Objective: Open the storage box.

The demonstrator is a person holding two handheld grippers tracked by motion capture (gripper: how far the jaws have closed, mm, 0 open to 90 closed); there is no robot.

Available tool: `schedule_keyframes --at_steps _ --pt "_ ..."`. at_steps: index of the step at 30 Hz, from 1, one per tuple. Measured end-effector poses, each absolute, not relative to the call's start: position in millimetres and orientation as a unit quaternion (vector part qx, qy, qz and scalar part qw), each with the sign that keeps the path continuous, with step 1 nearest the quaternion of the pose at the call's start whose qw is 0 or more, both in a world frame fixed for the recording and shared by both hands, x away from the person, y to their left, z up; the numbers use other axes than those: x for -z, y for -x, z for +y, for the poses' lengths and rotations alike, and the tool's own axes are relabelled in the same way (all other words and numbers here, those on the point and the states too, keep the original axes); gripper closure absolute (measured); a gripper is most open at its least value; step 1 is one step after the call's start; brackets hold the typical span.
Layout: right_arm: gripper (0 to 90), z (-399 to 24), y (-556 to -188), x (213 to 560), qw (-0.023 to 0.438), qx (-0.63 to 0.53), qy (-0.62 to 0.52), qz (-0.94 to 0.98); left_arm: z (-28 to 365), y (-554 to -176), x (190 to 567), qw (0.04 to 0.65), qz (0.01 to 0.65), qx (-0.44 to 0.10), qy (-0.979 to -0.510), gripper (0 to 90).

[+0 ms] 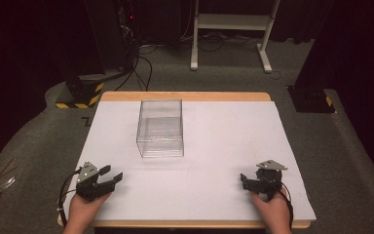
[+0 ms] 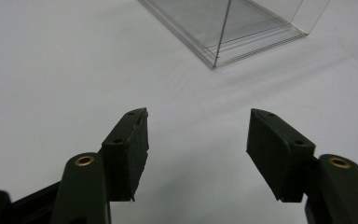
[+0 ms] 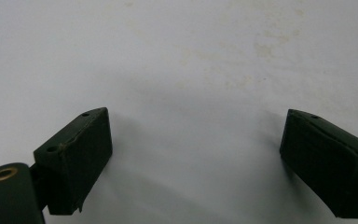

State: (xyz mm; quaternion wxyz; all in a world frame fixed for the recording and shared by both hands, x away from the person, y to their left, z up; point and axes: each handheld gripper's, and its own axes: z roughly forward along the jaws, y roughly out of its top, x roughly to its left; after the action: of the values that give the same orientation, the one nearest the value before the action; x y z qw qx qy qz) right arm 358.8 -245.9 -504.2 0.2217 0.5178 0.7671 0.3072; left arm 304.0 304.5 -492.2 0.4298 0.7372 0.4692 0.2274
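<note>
A clear plastic box [image 1: 160, 128] stands empty on the white table mat [image 1: 214, 136], left of centre and toward the far side. My left gripper [image 1: 111, 174] rests near the front left corner of the mat, open, with nothing between its jaws. In the left gripper view the box's near corner [image 2: 223, 35] lies ahead and to the right of the open gripper [image 2: 198, 121]. My right gripper [image 1: 244, 179] sits near the front right of the mat, open and holding nothing. The right gripper view has its wide-open gripper [image 3: 196, 135] over bare, faintly stained mat.
The mat covers a wooden table whose edge [image 1: 185, 96] shows at the far side. Beyond it on the grey carpet stand a white frame [image 1: 231, 22], black stands with yellow-black tape [image 1: 80, 95] and cables [image 1: 139, 68]. A hand holds each gripper at the front edge.
</note>
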Motion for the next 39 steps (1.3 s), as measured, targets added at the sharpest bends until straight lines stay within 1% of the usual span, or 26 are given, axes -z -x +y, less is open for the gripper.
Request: schedule_keyframes --at_steps 1,2,3,11,29,39 --pt "9.1 -246 -359 504 0.222 -0.307 -0.518 0.767 302 -304 491 0.432 0.467 -0.227 -0.737 38.8" --pt "9.1 -246 -359 504 0.222 -0.307 -0.518 0.767 297 -303 491 0.448 0.478 -0.218 -0.723 38.8" --pt "9.1 -246 -359 504 0.222 -0.307 -0.518 0.767 299 -303 489 0.436 0.463 -0.225 -0.738 38.7" --pt "9.1 -246 -359 504 0.222 -0.307 -0.518 0.767 287 -302 484 0.445 0.448 -0.223 -0.743 38.8" --pt "9.2 -246 -359 504 0.221 -0.307 -0.518 0.767 271 -302 473 0.481 0.439 -0.210 -0.729 39.4" --pt "9.2 -246 -359 504 0.221 -0.307 -0.518 0.767 256 -308 469 0.490 0.427 -0.201 -0.733 40.1"
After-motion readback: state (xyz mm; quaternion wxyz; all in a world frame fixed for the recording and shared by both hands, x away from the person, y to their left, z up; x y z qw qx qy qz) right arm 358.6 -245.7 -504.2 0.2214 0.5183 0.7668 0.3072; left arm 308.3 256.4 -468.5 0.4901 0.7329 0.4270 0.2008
